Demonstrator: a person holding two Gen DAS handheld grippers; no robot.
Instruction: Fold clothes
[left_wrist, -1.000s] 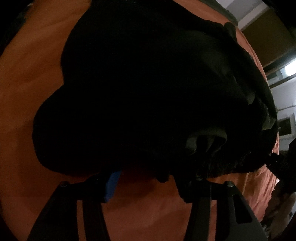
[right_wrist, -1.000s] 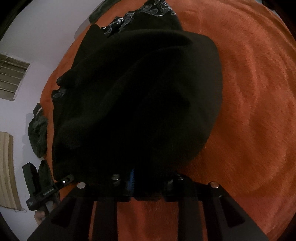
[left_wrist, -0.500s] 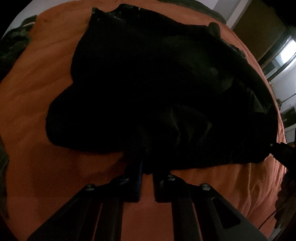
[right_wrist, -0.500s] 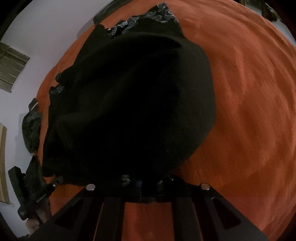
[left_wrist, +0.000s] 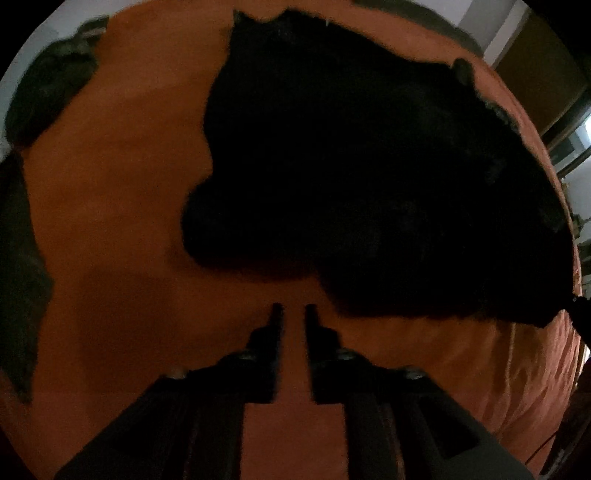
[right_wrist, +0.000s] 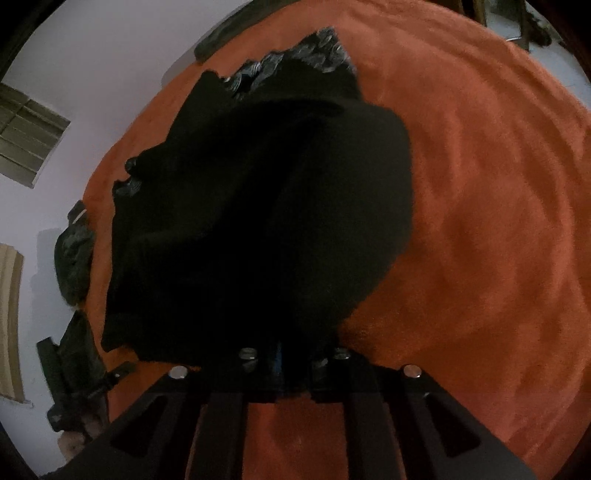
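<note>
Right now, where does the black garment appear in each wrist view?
Left wrist: black garment fills centre and upper right, beyond the left gripper.
Right wrist: black garment fills centre-left, its near edge at the right gripper.
Shared landmark: orange blanket.

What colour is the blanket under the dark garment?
Orange blanket, clearest in the right wrist view.
</note>
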